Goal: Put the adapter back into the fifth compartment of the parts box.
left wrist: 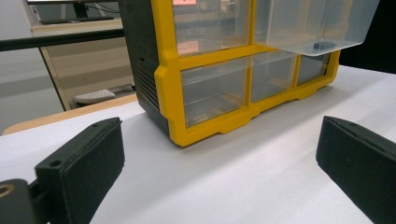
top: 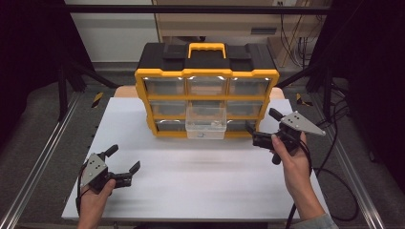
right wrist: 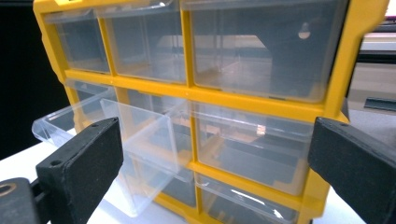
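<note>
One yellow organizer, nine clear drawers, two claws.

organizer frame: yellow, black top
drawers: clear plastic
table: plain white
gripper jaws: matte black

A white bench stands on a grey floor, with metal rails running along both its sides. Beyond it, far from the fingers, a pale wooden cabinet stands against a light wall, with dark cables hanging beside it. Black curtains close off both sides, and a dark bar crosses overhead.
</note>
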The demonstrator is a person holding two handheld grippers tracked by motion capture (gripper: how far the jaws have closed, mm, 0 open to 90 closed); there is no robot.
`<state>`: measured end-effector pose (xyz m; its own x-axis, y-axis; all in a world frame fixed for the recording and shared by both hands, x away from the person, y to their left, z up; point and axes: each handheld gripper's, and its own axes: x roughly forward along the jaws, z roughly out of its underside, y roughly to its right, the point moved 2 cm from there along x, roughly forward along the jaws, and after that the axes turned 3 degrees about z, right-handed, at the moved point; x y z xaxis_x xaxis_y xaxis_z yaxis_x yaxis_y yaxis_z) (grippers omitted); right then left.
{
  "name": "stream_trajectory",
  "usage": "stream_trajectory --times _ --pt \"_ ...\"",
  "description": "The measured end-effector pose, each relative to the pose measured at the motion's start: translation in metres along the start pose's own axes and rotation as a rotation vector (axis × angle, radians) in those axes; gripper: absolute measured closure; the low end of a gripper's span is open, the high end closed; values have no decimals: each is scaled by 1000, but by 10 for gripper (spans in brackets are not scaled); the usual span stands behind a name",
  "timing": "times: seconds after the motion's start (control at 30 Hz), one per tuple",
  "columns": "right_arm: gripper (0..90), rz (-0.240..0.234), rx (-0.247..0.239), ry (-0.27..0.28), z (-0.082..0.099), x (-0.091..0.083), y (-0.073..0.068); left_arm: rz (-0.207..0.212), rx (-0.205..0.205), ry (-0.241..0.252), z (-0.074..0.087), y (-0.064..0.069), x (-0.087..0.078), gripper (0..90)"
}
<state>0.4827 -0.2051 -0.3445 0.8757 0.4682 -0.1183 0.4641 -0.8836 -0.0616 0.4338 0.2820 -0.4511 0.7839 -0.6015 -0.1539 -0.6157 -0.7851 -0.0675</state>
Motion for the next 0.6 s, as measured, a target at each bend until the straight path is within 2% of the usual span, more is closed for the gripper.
stream_trajectory --times 0.13,0.53,0.6 --pt "50 3 -14 -6 9 -3 5 6 -7 -4 0 0 0 10" --pt "67 3 -4 -17 35 -12 19 32 -8 -22 -2 5 0 13" --pt "67 2 3 -22 39 -13 21 33 -21 -23 -2 6 -1 13"
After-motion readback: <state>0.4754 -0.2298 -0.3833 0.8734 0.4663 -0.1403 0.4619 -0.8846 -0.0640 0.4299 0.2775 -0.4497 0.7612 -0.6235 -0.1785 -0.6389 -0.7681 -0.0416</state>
